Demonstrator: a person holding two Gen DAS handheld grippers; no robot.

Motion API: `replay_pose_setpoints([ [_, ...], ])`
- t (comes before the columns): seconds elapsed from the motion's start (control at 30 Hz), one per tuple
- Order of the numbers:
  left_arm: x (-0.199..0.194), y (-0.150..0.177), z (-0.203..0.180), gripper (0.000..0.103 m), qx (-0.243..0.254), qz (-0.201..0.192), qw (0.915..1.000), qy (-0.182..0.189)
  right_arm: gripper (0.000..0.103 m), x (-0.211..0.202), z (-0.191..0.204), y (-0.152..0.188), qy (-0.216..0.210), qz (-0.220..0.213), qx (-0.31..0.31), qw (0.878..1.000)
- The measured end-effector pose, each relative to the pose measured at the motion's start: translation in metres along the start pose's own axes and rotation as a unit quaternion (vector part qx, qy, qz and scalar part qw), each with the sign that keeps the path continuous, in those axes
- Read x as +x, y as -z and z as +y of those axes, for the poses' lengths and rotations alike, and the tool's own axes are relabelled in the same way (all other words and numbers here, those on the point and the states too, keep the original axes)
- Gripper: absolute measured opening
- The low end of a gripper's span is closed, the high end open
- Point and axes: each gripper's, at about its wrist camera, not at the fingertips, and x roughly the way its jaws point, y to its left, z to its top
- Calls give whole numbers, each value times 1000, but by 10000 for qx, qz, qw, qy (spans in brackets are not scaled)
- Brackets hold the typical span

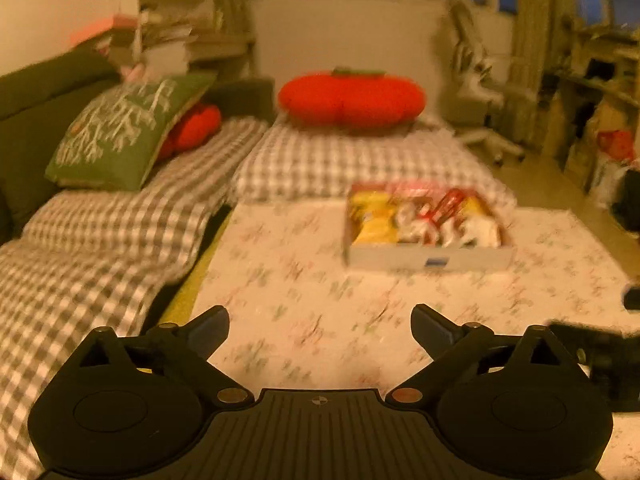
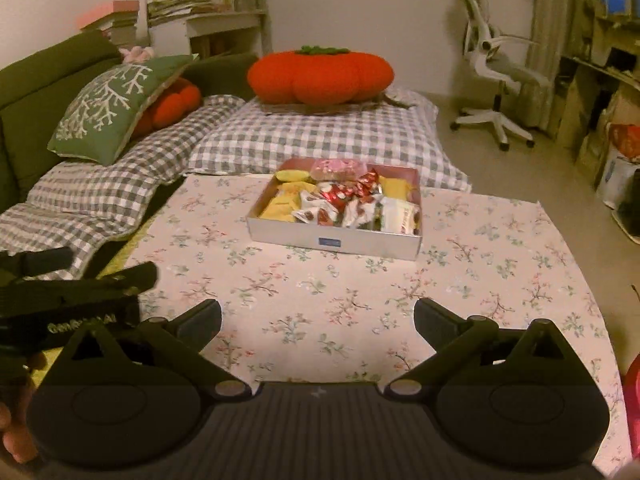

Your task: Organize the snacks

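Note:
A shallow white cardboard box (image 2: 334, 240) stands on the floral tablecloth (image 2: 320, 300), filled with several wrapped snacks (image 2: 344, 200) in yellow, red, white and pink. The left wrist view shows the same box (image 1: 428, 258), blurred, further right. My left gripper (image 1: 320, 330) is open, with only cloth between its fingers, well short of the box. My right gripper (image 2: 318, 322) is open too and holds nothing, also short of the box. The left gripper's black body (image 2: 72, 296) shows at the left edge of the right wrist view.
A checked mattress (image 2: 320, 136) with a big red pumpkin cushion (image 2: 320, 76) lies behind the table. A green sofa (image 2: 48, 68) with a green pillow (image 2: 112, 104) runs along the left. A white office chair (image 2: 496, 76) and cluttered shelves (image 2: 600, 80) stand at the right.

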Motion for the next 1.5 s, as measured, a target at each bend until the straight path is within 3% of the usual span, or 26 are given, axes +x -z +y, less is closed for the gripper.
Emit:
replay_pose_setpoints([
  [0.07,-1,-1,3,99,-114,-43,9998,132,102,7,-3,-2,-54,385,247,9989],
  [0.13,-5,1,0,102,-76,-118,9998,109,103,5,-6,-3,-180,366,443,9982],
  [0.43,-2,6,-14,103,270,-80,9996,-39,103,-1,-12,-2,115,277,472,9984],
  [0.8,-6,7,-12,103,67,-76,9998,143,103,-6,-18,7,187,360,501,9979],
  [1.13,0,9,-4,103,-196,165,9993,279,103,-7,-13,7,236,333,407,9983],
  [1.5,-2,9,-9,103,-95,93,9995,272,103,-5,-14,8,379,415,404,9976],
])
